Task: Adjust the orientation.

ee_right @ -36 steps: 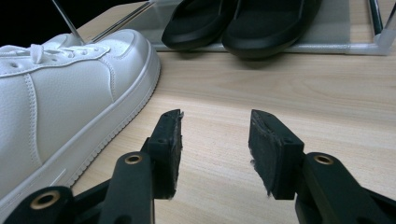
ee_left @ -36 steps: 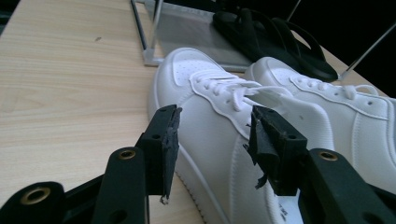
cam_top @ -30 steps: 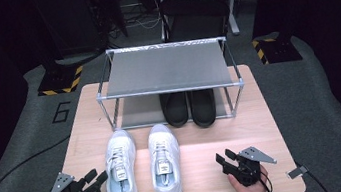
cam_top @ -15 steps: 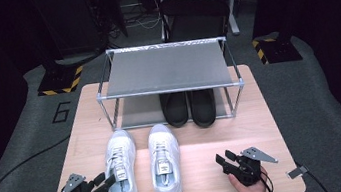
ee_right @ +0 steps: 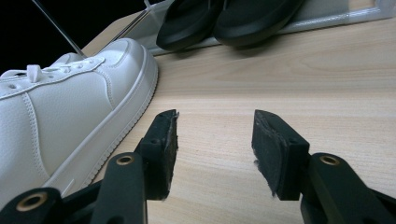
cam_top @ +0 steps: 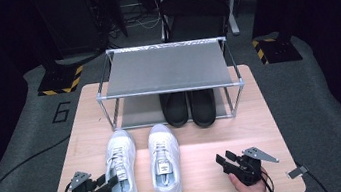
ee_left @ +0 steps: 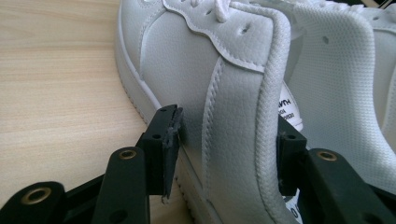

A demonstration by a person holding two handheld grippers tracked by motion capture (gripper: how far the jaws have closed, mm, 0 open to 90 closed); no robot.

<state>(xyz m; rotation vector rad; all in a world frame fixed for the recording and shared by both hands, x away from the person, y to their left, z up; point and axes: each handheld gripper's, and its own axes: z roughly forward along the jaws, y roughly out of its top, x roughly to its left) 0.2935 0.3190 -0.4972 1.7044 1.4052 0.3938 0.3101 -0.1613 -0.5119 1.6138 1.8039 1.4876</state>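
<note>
High view: a wooden table (cam_top: 262, 113) carries a metal shoe rack (cam_top: 167, 68) in the upper centre of the frame, with a pair of black shoes (cam_top: 189, 107) on its lower level. Two white sneakers stand side by side in the lower centre, toes toward the rack. The left gripper (cam_top: 107, 182), at lower left, reaches the heel end of the left white sneaker (cam_top: 120, 168); the right white sneaker (cam_top: 164, 162) stands just beside it, untouched. The right gripper (cam_top: 224, 159), at lower right, sits over bare wood, apart from both sneakers. Left gripper view: the two black jaws straddle the sneaker's outer side wall near the heel, one jaw against the outer leather at centre left, the other inside the padded collar at centre right; the wall fills the gap, but whether the pads press firmly cannot be told. Right gripper view: the jaws stand spread with only table between them, a white sneaker at the left of the frame and the black shoes at the top.
</note>
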